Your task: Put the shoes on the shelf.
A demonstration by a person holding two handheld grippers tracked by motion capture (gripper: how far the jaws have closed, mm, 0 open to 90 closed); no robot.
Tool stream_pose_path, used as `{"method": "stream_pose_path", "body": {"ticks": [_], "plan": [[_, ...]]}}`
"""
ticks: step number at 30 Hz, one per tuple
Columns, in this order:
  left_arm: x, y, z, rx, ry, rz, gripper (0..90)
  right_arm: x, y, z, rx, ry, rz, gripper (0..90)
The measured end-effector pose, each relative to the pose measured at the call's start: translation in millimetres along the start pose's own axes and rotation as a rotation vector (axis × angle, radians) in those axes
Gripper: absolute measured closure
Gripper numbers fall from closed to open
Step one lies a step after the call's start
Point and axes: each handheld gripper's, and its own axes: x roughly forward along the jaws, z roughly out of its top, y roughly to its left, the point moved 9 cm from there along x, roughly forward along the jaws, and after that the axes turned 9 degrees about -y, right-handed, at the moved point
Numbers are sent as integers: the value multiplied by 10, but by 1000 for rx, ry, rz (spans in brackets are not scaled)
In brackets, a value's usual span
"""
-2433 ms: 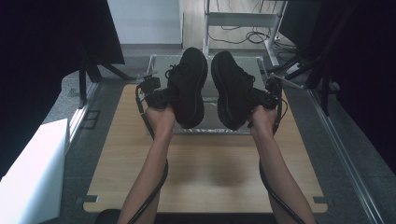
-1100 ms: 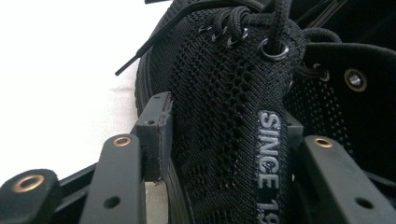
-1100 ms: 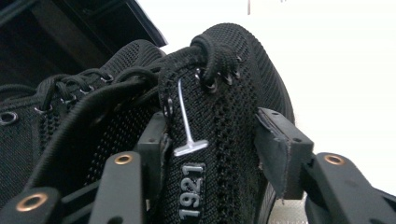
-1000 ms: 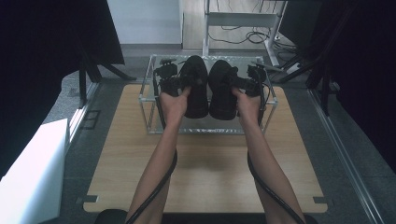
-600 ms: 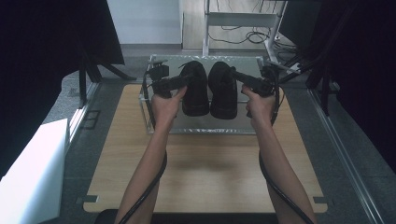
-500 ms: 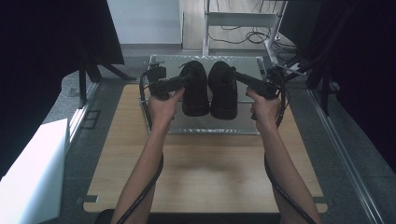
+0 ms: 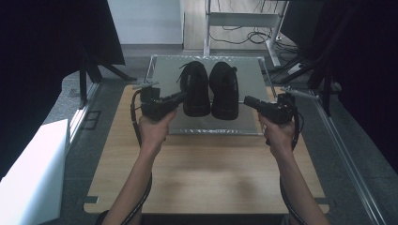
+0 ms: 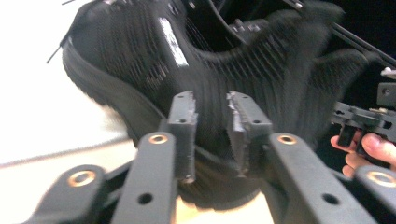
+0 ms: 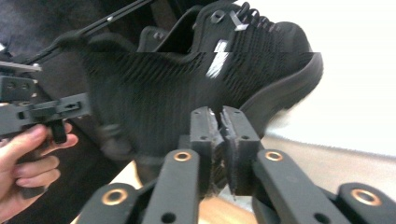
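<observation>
Two black mesh shoes, left and right, stand side by side, toes away from me, on a grey metal tray. My left gripper is just left of the left shoe's heel, apart from it. In the left gripper view its jaws stand a little open and empty, facing that shoe's side. My right gripper is just right of the right shoe's heel. In the right gripper view its jaws are pressed together, empty, before the shoe.
The tray lies at the far end of a wooden table. A white block is off the table's left side. Dark panels flank both sides, and a metal stand with cables is behind the tray.
Both grippers carried the shoes forward, set them down on the tray and let go. They then drew apart, the left one leftward and the right one rightward.
</observation>
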Motion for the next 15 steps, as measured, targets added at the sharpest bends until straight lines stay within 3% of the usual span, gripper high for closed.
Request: {"method": "stream_pose_path", "body": {"ticks": [6,10,15], "plan": [[-121,-83,-230,33,6,-29,884,-129,185,-239,-21,16,52,899],[-173,-127,-353,44,1,-47,892,-151,259,-422,-57,44,55,900],[-138,-168,-499,63,35,-64,893,-103,301,-588,-68,70,65,900]]}}
